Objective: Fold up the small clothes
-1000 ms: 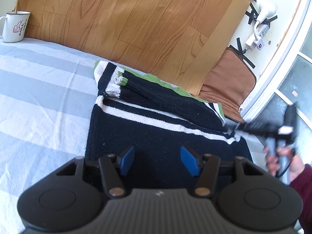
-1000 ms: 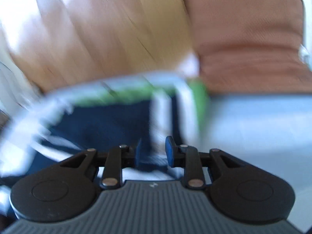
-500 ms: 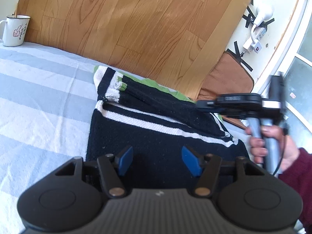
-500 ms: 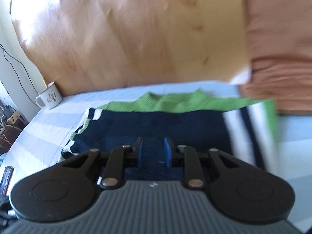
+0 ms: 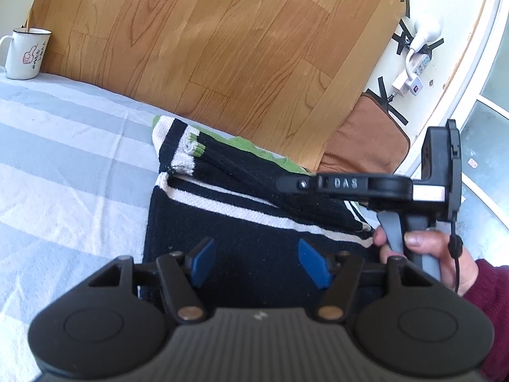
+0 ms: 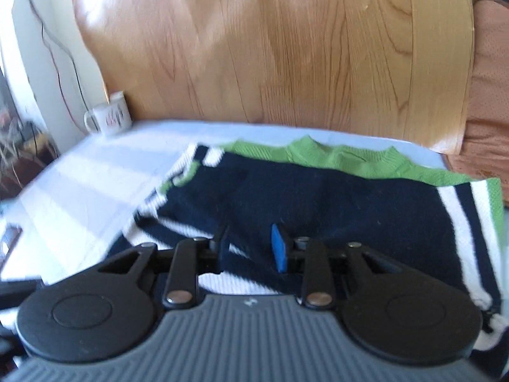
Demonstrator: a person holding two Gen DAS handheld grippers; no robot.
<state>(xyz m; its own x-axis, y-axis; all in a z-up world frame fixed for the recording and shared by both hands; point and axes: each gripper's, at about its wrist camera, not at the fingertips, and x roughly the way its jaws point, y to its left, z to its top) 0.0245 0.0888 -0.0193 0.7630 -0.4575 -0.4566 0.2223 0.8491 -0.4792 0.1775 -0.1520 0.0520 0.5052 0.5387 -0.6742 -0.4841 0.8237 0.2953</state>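
A small navy sweater (image 5: 254, 232) with white stripes and a green collar (image 6: 334, 156) lies flat on the blue-striped sheet (image 5: 63, 159). One sleeve (image 5: 270, 181) is folded across its chest. My left gripper (image 5: 254, 262) hovers open over the sweater's near hem with nothing between its pads. A hand (image 5: 423, 251) holds my right gripper (image 5: 281, 184) level above the sweater's right half. In the right wrist view the right gripper (image 6: 249, 245) has its jaws opening over the navy body (image 6: 318, 197), and no cloth is pinched between them.
A white enamel mug (image 5: 25, 52) stands at the sheet's far left corner. A wood-grain board (image 5: 222, 47) backs the bed. A brown cushion (image 5: 366, 146) leans at the right, below a taped power strip (image 5: 416, 63). Cables hang by the wall (image 6: 57, 63).
The right gripper has swept leftwards from the sweater's right edge to above its middle, and its pads have parted. The left gripper has stayed put.
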